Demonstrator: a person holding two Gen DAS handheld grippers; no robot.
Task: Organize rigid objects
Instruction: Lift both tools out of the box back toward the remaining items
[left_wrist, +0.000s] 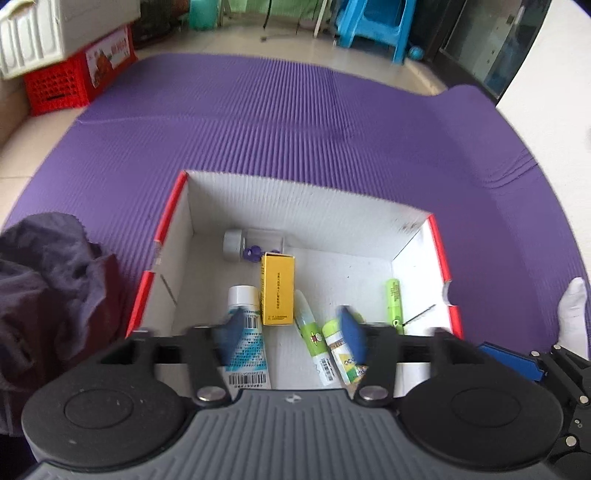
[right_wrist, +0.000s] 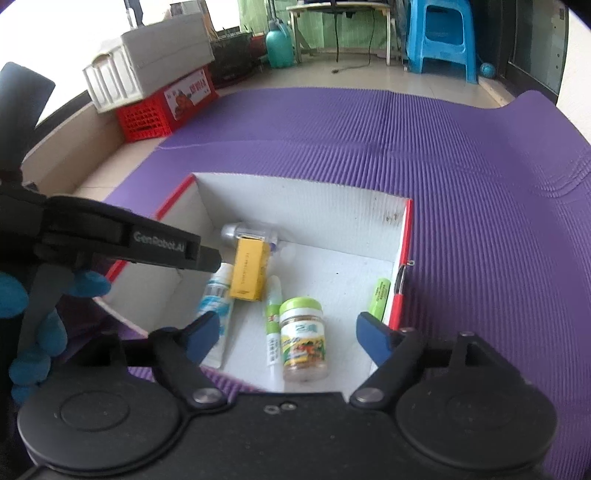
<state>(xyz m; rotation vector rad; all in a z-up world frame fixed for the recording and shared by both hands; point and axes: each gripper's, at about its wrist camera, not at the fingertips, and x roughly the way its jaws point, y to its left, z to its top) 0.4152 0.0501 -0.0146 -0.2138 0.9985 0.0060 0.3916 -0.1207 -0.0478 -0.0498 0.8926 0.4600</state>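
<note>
A white box with red rims stands on the purple mat. Inside lie a yellow carton, a white-capped tube, a clear bottle with a grey cap, a slim green-and-white tube, a green-lidded jar and a green marker. My left gripper hovers over the box, open, nothing between its blue pads. My right gripper is open above the jar, not touching it.
A dark cloth lies left of the box. A red crate with a white bin on top stands at the mat's far left corner, and a blue stool behind the mat. A gloved hand holds the left gripper's body.
</note>
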